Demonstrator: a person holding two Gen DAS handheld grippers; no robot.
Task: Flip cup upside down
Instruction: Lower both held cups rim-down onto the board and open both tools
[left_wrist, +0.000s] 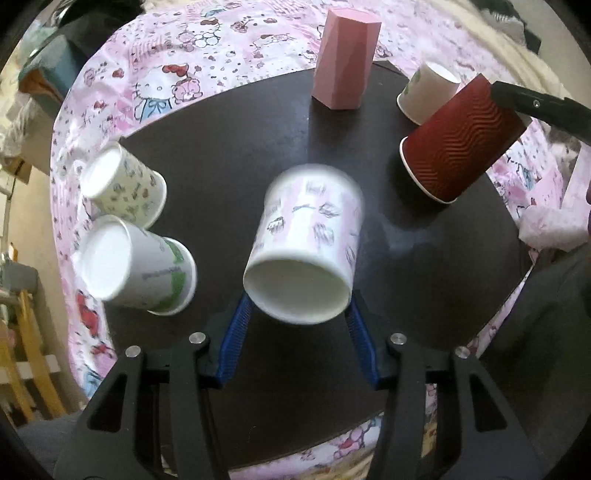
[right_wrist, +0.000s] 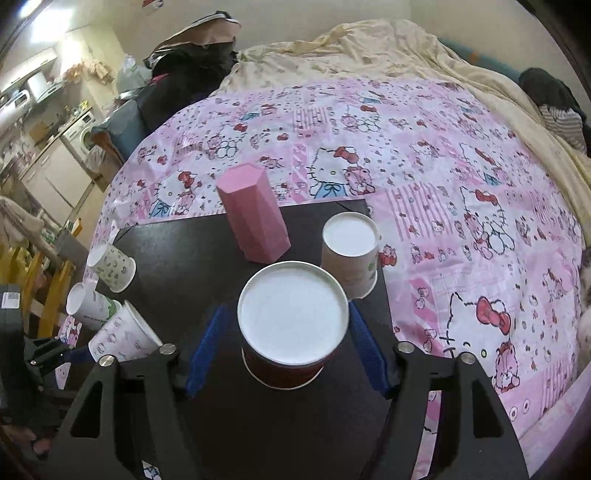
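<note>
In the left wrist view my left gripper (left_wrist: 299, 317) is shut on a white paper cup with pink cartoon prints (left_wrist: 310, 236), upside down with its base toward the camera, over the dark table (left_wrist: 258, 147). The same cup shows at the lower left of the right wrist view (right_wrist: 122, 338). My right gripper (right_wrist: 286, 350) is shut on a red ribbed paper cup (right_wrist: 291, 325), also base up, its blue fingers (right_wrist: 207, 347) against its sides. The red cup shows in the left wrist view (left_wrist: 461, 144), tilted, with the right gripper's black finger at its base.
A pink faceted tumbler (left_wrist: 345, 59) stands upside down at the table's far edge. White paper cups stand base up: one beside the red cup (right_wrist: 351, 254), two at the left (left_wrist: 122, 188) (left_wrist: 136, 266). A pink Hello Kitty sheet (right_wrist: 461, 221) surrounds the table.
</note>
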